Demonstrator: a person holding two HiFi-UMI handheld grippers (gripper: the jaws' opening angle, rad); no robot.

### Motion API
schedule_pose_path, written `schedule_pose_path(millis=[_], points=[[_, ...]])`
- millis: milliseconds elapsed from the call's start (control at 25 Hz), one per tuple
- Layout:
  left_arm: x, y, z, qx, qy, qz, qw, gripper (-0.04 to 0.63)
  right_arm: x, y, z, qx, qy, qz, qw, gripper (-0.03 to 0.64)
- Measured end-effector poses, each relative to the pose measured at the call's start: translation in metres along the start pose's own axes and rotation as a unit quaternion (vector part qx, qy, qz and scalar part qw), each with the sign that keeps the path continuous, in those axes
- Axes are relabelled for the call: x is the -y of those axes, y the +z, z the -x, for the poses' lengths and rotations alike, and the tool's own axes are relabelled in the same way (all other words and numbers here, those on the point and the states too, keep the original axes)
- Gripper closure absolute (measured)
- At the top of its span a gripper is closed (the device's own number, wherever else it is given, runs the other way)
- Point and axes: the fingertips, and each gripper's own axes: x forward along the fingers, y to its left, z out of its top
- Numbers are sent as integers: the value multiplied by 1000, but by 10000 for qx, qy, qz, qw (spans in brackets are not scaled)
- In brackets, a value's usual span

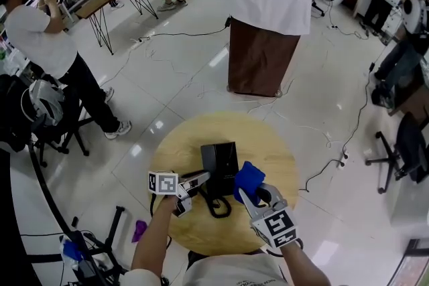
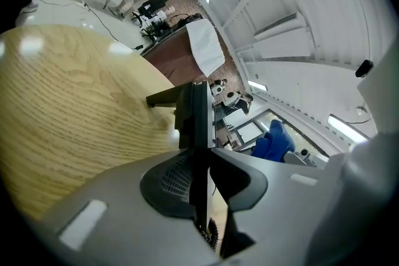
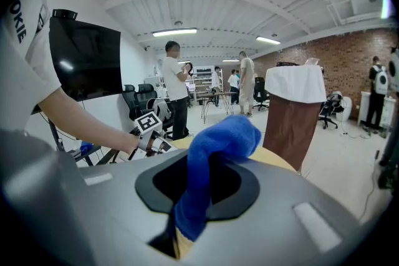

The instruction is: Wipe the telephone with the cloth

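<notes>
the black telephone [image 1: 220, 159] sits near the middle of the round wooden desk [image 1: 175, 147]. the left tongs [image 1: 201, 179] reach in from its 8 o'clock side and are clamped on a thin black edge of the telephone. the right tongs [image 1: 251, 192], at its 4 o'clock, are closed on a blue cloth [image 1: 248, 177] that bunches up just beside the telephone's right edge.

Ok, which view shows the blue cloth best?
The right gripper view: the blue cloth fills its centre, clamped in the tongs of the right gripper. The head view shows it as a small bundle beside the telephone; the left gripper view catches only a blue patch beyond the telephone.
</notes>
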Motion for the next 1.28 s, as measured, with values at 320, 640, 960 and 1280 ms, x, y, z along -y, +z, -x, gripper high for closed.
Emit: schedule_pose_path(millis=[320, 640, 960, 1280], points=[[17, 11, 13, 398, -4, -28, 9992, 531, -8, 5, 1, 139, 82, 17, 9999, 555], [66, 34, 23, 980, -119, -473, 9940, 531, -20, 23, 5, 355, 256, 84, 9990, 555], [125, 43, 32, 1190, -270, -905, 9884, 531, -44, 38, 16, 677, 414, 194, 9967, 555], [154, 52, 43, 1412, -234, -1062, 9840, 531, -67, 45, 22, 899, 529, 328, 9940, 555]])
